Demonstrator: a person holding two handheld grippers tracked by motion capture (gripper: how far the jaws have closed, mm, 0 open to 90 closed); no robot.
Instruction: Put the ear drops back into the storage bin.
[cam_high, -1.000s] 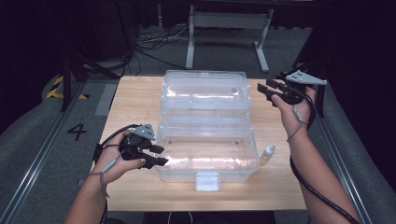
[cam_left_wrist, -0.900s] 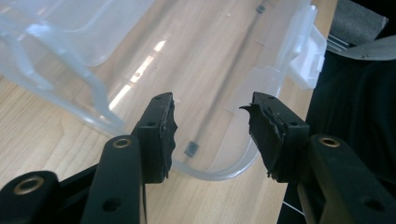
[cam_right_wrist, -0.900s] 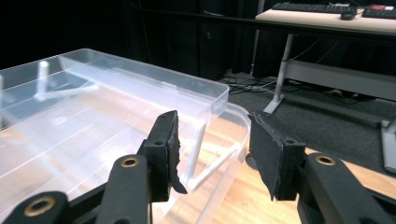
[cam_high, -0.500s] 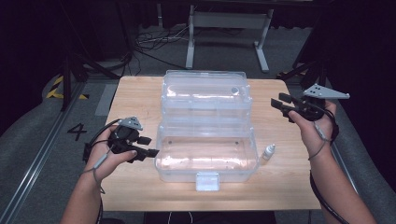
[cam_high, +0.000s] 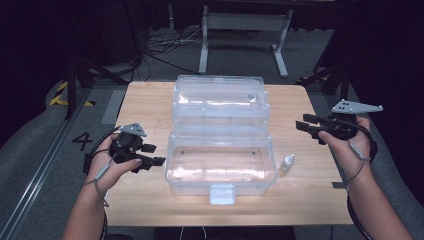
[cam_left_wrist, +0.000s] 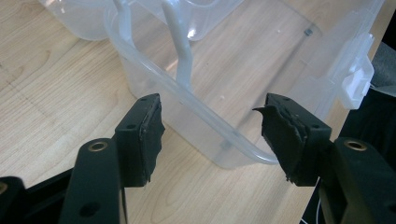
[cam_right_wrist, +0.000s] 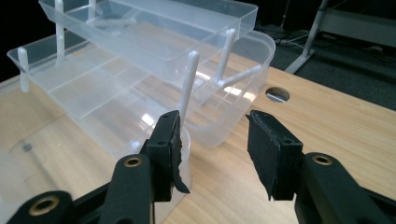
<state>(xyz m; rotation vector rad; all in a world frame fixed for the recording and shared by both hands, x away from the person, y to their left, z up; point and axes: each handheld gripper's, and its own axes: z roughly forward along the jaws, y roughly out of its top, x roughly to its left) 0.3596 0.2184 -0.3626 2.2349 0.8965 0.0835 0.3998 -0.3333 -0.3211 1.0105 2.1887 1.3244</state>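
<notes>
A clear plastic tiered storage box stands open in the middle of the wooden table, its upper trays stepped back and its white latch at the front. My left gripper hovers just left of the lower tub. Its jaws have just been opening and nothing is between them. In the left gripper view the open left gripper faces the tub's corner. My right gripper is open, held right of the box. In the right gripper view the right gripper looks at the trays.
A small white dropper bottle stands on the table just right of the lower tub. A round cable hole is in the tabletop near the trays. Dark floor, cables and a metal stand lie beyond the far edge.
The left gripper drew back leftward from the tub's edge and its jaws widened. The right gripper moved right and nearer, away from the upper tray's right end.
</notes>
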